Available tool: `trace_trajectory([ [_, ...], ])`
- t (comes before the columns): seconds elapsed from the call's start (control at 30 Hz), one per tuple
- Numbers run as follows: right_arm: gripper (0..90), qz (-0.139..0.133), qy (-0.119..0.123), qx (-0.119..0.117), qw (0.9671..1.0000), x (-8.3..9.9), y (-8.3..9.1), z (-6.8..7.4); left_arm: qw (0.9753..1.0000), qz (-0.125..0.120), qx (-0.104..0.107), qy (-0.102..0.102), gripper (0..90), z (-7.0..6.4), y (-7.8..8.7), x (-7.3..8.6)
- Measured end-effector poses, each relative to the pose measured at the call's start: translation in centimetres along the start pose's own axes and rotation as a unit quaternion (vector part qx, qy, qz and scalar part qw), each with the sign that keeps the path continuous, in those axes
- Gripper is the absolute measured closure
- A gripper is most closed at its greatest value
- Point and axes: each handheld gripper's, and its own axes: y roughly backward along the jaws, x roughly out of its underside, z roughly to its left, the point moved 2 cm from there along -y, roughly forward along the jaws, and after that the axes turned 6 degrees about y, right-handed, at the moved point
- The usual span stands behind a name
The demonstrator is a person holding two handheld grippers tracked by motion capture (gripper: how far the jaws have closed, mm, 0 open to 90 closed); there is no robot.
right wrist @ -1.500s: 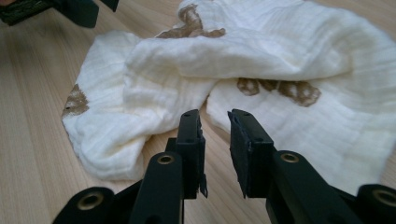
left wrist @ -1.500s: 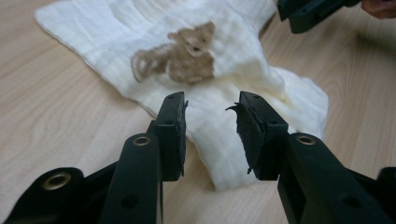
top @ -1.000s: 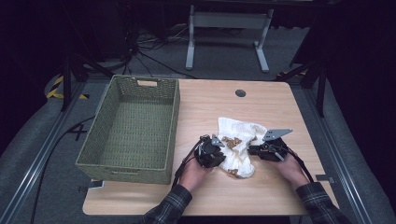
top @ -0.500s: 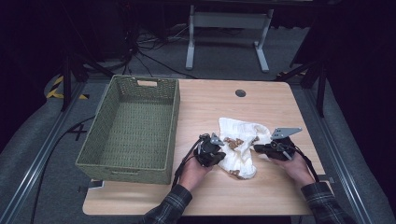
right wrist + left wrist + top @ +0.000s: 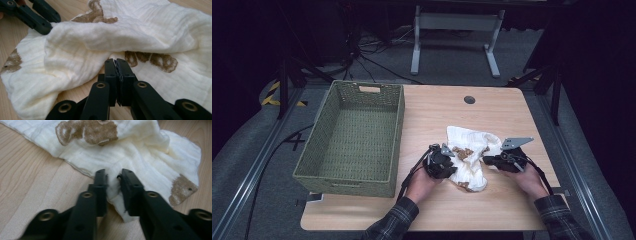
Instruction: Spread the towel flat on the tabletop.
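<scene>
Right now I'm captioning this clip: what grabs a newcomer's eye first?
A crumpled cream cloth with brown prints lies on the table's right half. The left gripper pinches its edge, and the right gripper is closed beside a fold. A big green woven basket sits left.

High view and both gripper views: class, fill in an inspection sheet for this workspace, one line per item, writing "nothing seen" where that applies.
Surface: light wooden table, with a round dark grommet.
Job's things: crumpled white cloth with brown animal prints; empty green woven basket to its left.
Clutter: nothing seen.
Grippers: left gripper pinching a fold of the cloth's edge; right gripper with jaws closed together at the cloth, no cloth visibly between them.
Cables: black cable trailing from the left gripper; more on the floor.
Surroundings: grey carpet, metal stand, dark backdrop.
</scene>
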Motion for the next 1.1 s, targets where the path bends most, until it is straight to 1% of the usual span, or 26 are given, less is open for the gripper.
trace_trajectory([
  [0.03,88.3,-0.001,-0.002,0.000,1.0000,0.0,0.0,0.0,0.9999,0.014,0.002,-0.002,83.3,-0.1,0.3,-0.1],
  [0.07,88.4,0.000,-0.002,0.000,1.0000,0.0,0.1,0.0,1.0000,0.002,-0.001,-0.001,84.6,-0.2,0.2,-0.1],
  [0.1,88.4,-0.002,-0.002,0.000,1.0000,0.0,0.1,-0.1,1.0000,-0.002,0.002,-0.002,84.9,-0.1,0.4,-0.2],
  [0.17,88.5,-0.004,-0.001,0.002,1.0000,0.0,0.4,-0.1,0.9998,-0.012,0.014,0.007,85.1,-0.1,1.0,-0.3],
  [0.2,88.5,-0.004,-0.002,0.003,1.0000,0.0,0.5,-0.1,0.9995,-0.025,0.016,0.011,85.1,-0.1,1.4,-0.3],
  [0.23,88.5,-0.004,-0.002,0.003,1.0000,0.0,0.5,-0.1,0.9995,-0.025,0.016,0.011,85.1,-0.1,1.4,-0.3],
  [0.27,88.6,-0.005,-0.001,0.004,1.0000,0.0,0.7,-0.2,0.9995,-0.027,0.014,0.010,85.1,0.0,1.8,-0.3],
  [0.33,88.6,-0.006,0.000,0.007,1.0000,0.1,1.0,-0.3,0.9990,-0.039,0.015,0.019,85.2,0.0,2.3,-0.4],
  [0.37,88.7,-0.005,-0.002,0.008,1.0000,0.2,1.2,-0.4,0.9988,-0.041,0.014,0.023,85.3,0.2,2.7,-0.4],
  [0.43,88.8,-0.006,-0.005,0.013,0.9999,0.4,1.8,-0.7,0.9984,-0.049,0.004,0.030,85.3,0.4,3.2,-0.4],
  [0.5,88.9,-0.005,-0.008,0.017,0.9998,0.8,2.4,-1.0,0.9980,-0.053,0.001,0.035,85.3,0.8,3.5,-0.3],
  [0.53,88.9,-0.006,-0.012,0.016,0.9998,1.0,2.9,-1.2,0.9975,-0.055,0.001,0.045,85.4,0.8,3.5,-0.3],
  [0.57,89.0,-0.010,-0.016,0.013,0.9997,1.2,3.3,-1.4,0.9974,-0.054,0.007,0.046,85.3,0.9,3.5,-0.3],
  [0.6,89.0,-0.013,-0.019,0.007,0.9997,1.4,3.6,-1.5,0.9974,-0.054,0.007,0.046,85.3,0.9,3.5,-0.3],
  [0.63,89.1,-0.009,-0.019,0.004,0.9998,1.5,3.8,-1.5,0.9976,-0.053,0.010,0.045,85.3,0.7,3.2,-0.3],
  [0.67,89.1,-0.009,-0.019,0.004,0.9998,1.5,3.8,-1.5,0.9976,-0.053,0.010,0.045,85.2,0.7,3.2,-0.3],
  [0.7,89.1,-0.003,-0.018,0.003,0.9998,1.7,3.8,-1.6,0.9978,-0.051,0.010,0.041,85.1,0.5,3.0,-0.3],
  [0.73,89.1,-0.001,-0.016,0.004,0.9999,1.8,3.8,-1.6,0.9978,-0.049,0.011,0.043,85.0,0.4,3.0,-0.2],
  [0.8,89.1,0.001,-0.016,0.002,0.9999,1.8,3.8,-1.6,0.9980,-0.051,0.010,0.036,84.9,0.4,3.0,-0.3],
  [0.87,89.1,0.001,-0.014,0.002,0.9999,1.8,3.8,-1.6,0.9979,-0.051,0.010,0.038,84.9,0.4,3.0,-0.2],
  [0.9,89.1,0.002,-0.011,0.003,0.9999,1.8,3.8,-1.6,0.9981,-0.051,0.011,0.034,84.6,0.4,3.1,-0.2],
  [1.0,89.1,0.005,-0.011,0.003,0.9999,1.8,3.8,-1.6,0.9978,-0.055,0.011,0.034,84.3,0.4,3.1,-0.2],
  [1.1,89.1,0.010,-0.007,0.005,0.9999,1.8,3.8,-1.5,0.9979,-0.054,0.010,0.035,84.1,0.3,3.2,-0.2],
])
